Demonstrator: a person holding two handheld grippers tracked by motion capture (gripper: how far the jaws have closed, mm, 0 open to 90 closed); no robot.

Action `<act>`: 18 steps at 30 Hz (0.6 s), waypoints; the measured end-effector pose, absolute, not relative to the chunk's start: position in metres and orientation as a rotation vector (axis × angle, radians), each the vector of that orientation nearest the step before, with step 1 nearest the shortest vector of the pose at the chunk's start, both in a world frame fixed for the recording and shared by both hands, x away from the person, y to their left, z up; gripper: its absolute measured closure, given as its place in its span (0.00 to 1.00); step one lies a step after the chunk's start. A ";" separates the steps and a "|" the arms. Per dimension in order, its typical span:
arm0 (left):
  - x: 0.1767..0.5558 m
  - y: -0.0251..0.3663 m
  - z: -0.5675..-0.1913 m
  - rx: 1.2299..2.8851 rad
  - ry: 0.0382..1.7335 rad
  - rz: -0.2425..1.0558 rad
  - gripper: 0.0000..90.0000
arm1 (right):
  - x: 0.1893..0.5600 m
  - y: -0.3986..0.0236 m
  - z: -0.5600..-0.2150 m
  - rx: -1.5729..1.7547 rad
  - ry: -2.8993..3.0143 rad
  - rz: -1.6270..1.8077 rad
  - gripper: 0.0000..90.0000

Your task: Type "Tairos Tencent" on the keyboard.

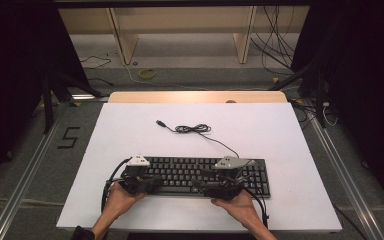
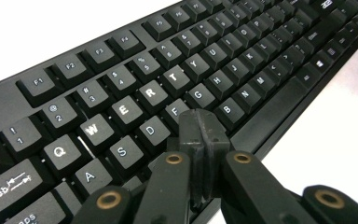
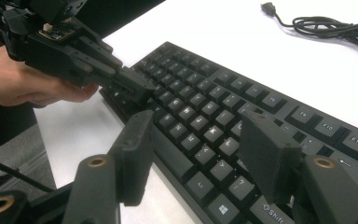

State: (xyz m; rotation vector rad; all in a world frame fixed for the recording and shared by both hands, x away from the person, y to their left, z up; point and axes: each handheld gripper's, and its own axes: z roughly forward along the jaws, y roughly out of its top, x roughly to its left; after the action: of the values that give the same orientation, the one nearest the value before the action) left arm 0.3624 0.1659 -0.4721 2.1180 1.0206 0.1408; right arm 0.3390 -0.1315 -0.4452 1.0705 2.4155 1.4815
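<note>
A black keyboard (image 1: 195, 172) lies near the front of the white board (image 1: 205, 130). Its cable (image 1: 194, 129) coils behind it and ends in a loose USB plug (image 1: 160, 122). My left gripper (image 1: 154, 183) is at the keyboard's left end. In the left gripper view its jaws (image 2: 200, 128) are shut with nothing between them, their tips low over the keys (image 2: 149, 93) by F and D. My right gripper (image 1: 201, 185) is over the keyboard's front edge, right of centre. It stands open (image 3: 203, 149) above the bottom key rows (image 3: 205, 116), and the left gripper (image 3: 133, 86) is beyond it.
The board (image 3: 307, 51) rests on a wooden table (image 1: 197, 96) with free room left, right and behind the keyboard. Metal rails (image 1: 25, 175) run along both sides. Loose cables (image 1: 275, 45) and a yellow ring (image 1: 147, 73) lie on the floor behind.
</note>
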 end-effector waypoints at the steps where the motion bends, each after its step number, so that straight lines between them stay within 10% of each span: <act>1: 0.363 0.166 -0.473 2.121 1.023 0.140 0.99 | 0.339 -0.132 -0.445 1.071 2.416 1.482 0.51; 18: 0.362 0.163 -0.474 2.142 1.036 0.148 0.99 | 0.337 -0.134 -0.446 1.071 2.417 1.478 0.51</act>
State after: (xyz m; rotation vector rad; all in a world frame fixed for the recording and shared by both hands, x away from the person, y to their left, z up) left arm 0.3620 0.1633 -0.4744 2.1416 1.0358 0.1481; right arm 0.3366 -0.1343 -0.4462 1.0712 2.4172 1.4778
